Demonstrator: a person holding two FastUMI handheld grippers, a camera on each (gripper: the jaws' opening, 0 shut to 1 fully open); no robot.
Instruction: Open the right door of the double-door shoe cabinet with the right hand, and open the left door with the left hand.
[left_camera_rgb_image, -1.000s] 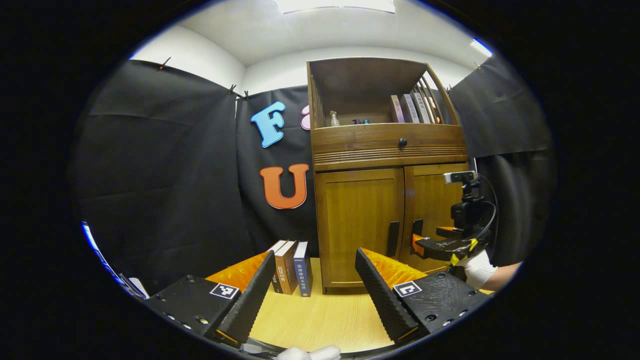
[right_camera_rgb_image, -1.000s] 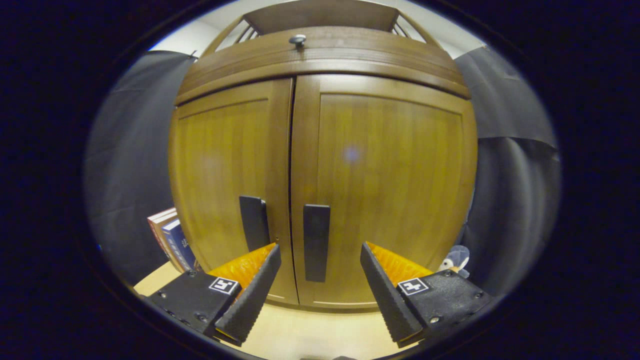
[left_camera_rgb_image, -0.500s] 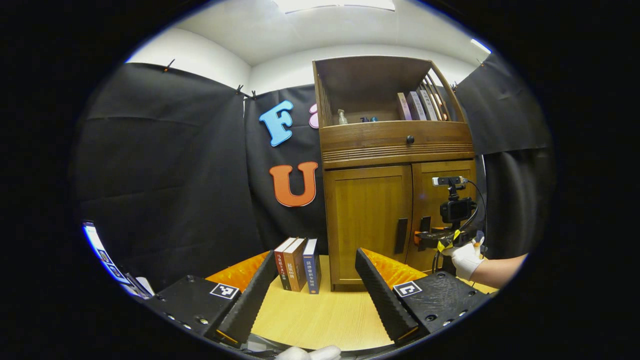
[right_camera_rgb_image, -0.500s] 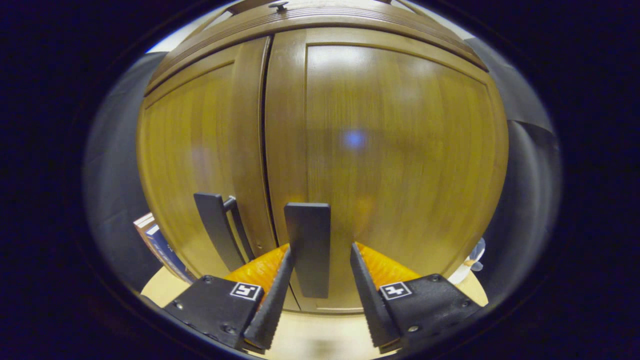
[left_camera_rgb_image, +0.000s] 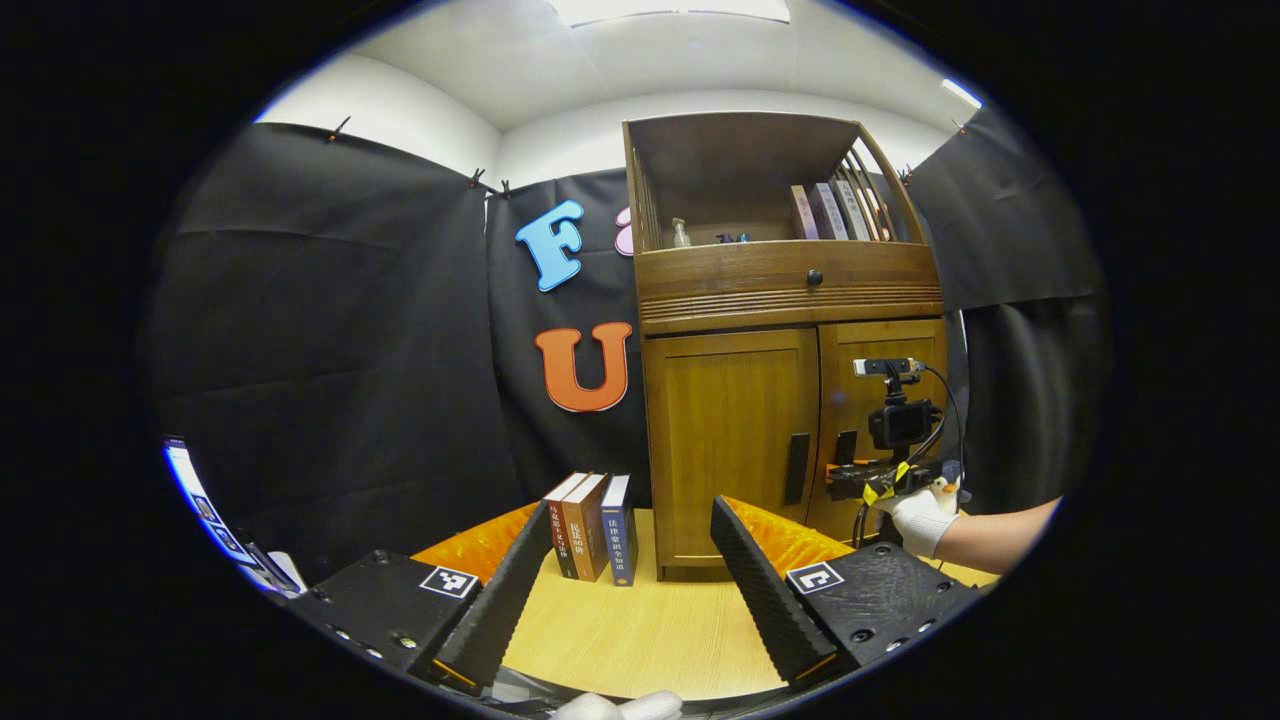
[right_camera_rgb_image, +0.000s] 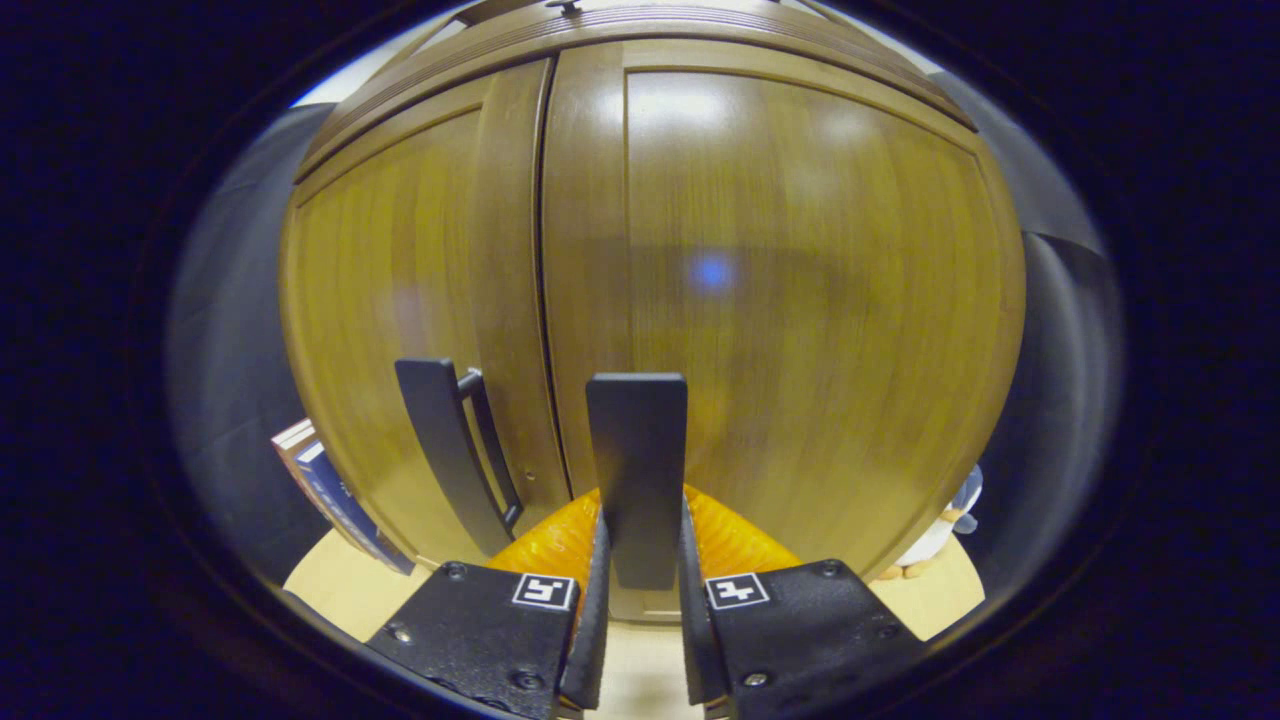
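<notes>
A wooden shoe cabinet stands on the table with both doors closed. In the right gripper view my right gripper is shut on the dark handle of the right door, both fingers pressing its sides. The left door carries its own dark handle just to the left. In the left gripper view my left gripper hangs open well in front of the cabinet, nothing between its fingers. Farther off, the right gripper held by a gloved hand sits at the right door's handle.
Three books stand upright on the wooden table left of the cabinet. A drawer with a round knob and an open shelf with books top the cabinet. A small plush toy sits at the cabinet's right foot.
My right gripper moved in onto the right door's handle and closed its fingers on it. The left gripper drew back slightly from the cabinet and stayed open.
</notes>
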